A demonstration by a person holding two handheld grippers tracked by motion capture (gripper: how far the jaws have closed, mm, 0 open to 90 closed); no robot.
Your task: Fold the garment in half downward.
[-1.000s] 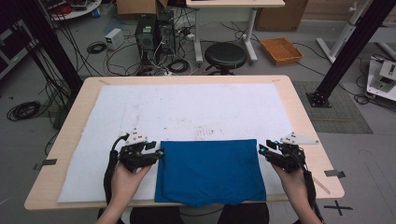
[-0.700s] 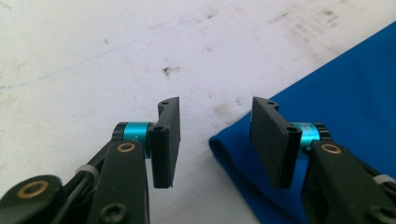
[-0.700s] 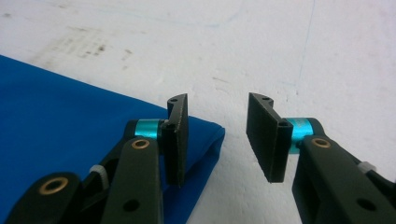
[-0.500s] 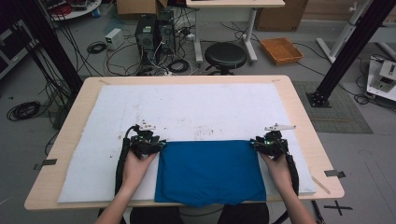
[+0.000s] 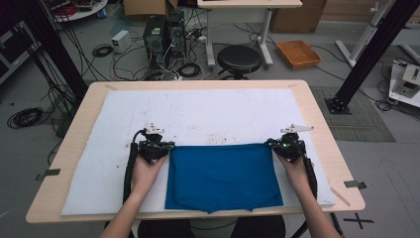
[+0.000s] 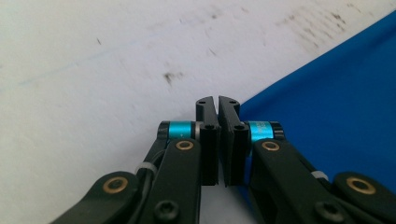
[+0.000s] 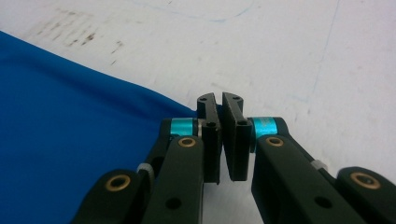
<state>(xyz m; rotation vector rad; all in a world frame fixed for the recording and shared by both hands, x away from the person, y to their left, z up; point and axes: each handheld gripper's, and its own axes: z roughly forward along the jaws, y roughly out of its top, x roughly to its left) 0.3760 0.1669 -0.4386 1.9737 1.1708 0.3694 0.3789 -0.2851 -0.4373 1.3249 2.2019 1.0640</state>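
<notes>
On the white mat covering the counter, the left hand-held gripper has just been closing, its jaws now pinched together at the blue cloth's far left corner at about ten o'clock. The right hand-held gripper has likewise just been closing at the far right corner, near two o'clock. The grasp looks made; lifting or folding remains, with the cloth flat at six o'clock, long axis left to right.
</notes>
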